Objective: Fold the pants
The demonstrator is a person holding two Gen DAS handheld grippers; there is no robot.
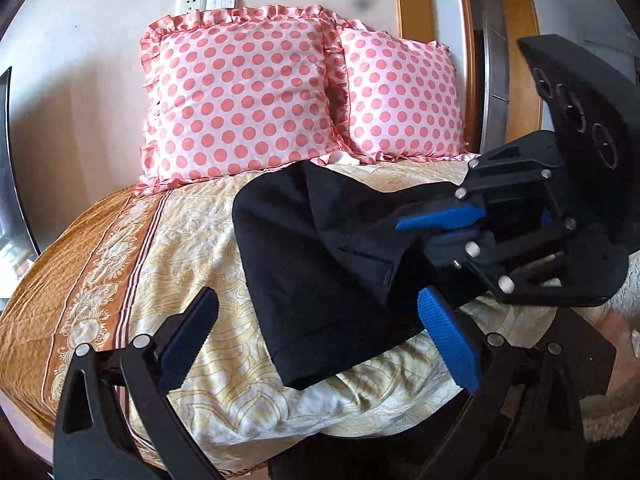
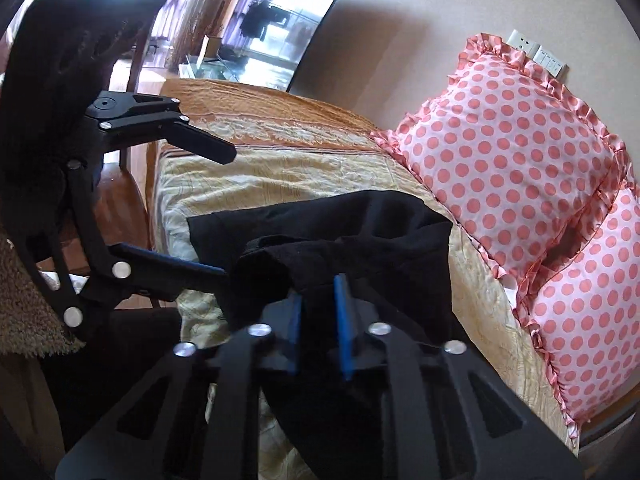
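We see black pants [image 1: 320, 240] on bed [image 1: 192, 256], bunched, one end hanging over near edge. Right gripper [image 2: 320, 320] jaws pressed together, pinching pants fabric. Left gripper [image 1: 316, 328] jaws spread wide, nothing gripped; pants hem lies between them. Polka-dot pillows [image 1: 244, 96] well beyond jaws.

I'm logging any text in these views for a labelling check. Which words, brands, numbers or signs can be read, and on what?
None can be read.
The wall socket and switch plate shows no legible marking.
The black pants, dotted pillows and bedspread bear patterns only, no lettering.
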